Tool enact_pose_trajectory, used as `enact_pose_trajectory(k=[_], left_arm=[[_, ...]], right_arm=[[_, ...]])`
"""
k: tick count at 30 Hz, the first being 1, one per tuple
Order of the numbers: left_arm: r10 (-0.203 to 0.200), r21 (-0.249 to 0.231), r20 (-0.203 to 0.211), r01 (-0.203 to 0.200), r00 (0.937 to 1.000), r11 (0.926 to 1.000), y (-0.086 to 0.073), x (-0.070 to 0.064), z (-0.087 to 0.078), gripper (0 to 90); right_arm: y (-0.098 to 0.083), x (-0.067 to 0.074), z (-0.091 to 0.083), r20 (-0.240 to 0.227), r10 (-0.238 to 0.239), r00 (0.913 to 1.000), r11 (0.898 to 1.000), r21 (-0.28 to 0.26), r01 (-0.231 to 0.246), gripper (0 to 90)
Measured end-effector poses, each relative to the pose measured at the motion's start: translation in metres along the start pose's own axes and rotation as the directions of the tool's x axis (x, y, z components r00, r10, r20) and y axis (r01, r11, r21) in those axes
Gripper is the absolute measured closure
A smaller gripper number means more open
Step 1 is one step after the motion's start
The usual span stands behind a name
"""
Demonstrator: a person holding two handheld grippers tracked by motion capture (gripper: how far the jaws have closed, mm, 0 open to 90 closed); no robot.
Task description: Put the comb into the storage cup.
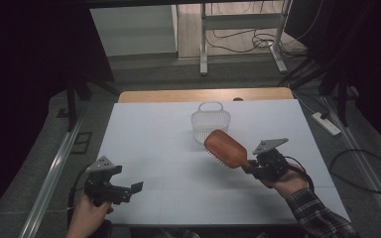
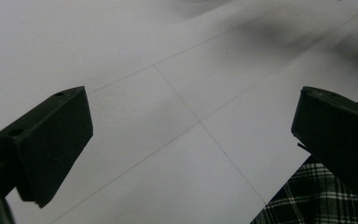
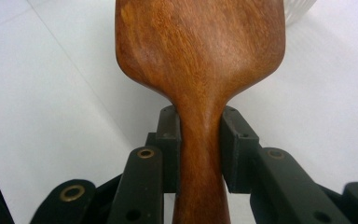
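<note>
A wooden hairbrush (image 1: pixel 225 148) hangs above the white table, bristles facing down, its head near a small white wire basket (image 1: pixel 210 121). My right gripper (image 1: pixel 252 165) is shut on the brush's handle; in the right gripper view both pads (image 3: pixel 169 140) press the narrow neck of the hairbrush (image 3: pixel 200 56), with the basket (image 3: pixel 298 10) just past its head. My left gripper (image 1: pixel 135 188) is at the front left of the table, held low, its jaws wide apart with nothing between them. The left gripper view looks past its fingers (image 2: pixel 46 144) at bare table.
The white table sheet (image 1: pixel 154 144) covers a wooden top (image 1: pixel 178 95). A plaid sleeve (image 1: pixel 317 213) comes in at the front right, also at the corner in the left gripper view, plaid sleeve (image 2: pixel 303 200). Table legs, cables and a power strip (image 1: pixel 326 123) lie on the floor beyond.
</note>
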State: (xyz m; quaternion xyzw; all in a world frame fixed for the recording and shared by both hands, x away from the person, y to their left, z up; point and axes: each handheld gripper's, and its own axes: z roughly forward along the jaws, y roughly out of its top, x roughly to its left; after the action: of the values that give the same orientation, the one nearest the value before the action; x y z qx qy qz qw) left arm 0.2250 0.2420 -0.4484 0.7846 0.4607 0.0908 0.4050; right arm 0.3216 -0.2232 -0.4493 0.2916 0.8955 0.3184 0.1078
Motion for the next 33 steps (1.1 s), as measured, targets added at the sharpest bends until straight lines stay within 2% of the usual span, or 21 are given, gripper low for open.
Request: enact_pose_trajectory(k=[13,22,28,33], left_arm=[[0.022,-0.058,0.018,-0.02,0.9996,0.9981,0.03,-0.001,0.01,0.0],[0.036,-0.052,0.034,-0.035,0.9987,0.9981,0.045,-0.008,0.019,0.0],[0.039,-0.063,0.058,-0.035,0.9975,0.9974,0.055,-0.012,0.026,0.0],[0.056,-0.064,0.07,-0.051,0.996,0.9966,0.064,-0.017,0.032,0.0]], right_arm=[[0.006,0.001,-0.012,-0.003,0.01,0.9999,0.995,-0.1,-0.01,71.5],[0.009,0.002,-0.015,0.009,0.008,0.9999,0.991,-0.136,-0.006,71.4],[0.012,0.003,-0.018,0.007,0.009,0.9999,0.985,-0.17,-0.007,71.4],[0.015,0.005,-0.021,0.014,0.008,0.9999,0.979,-0.205,-0.005,71.4]])
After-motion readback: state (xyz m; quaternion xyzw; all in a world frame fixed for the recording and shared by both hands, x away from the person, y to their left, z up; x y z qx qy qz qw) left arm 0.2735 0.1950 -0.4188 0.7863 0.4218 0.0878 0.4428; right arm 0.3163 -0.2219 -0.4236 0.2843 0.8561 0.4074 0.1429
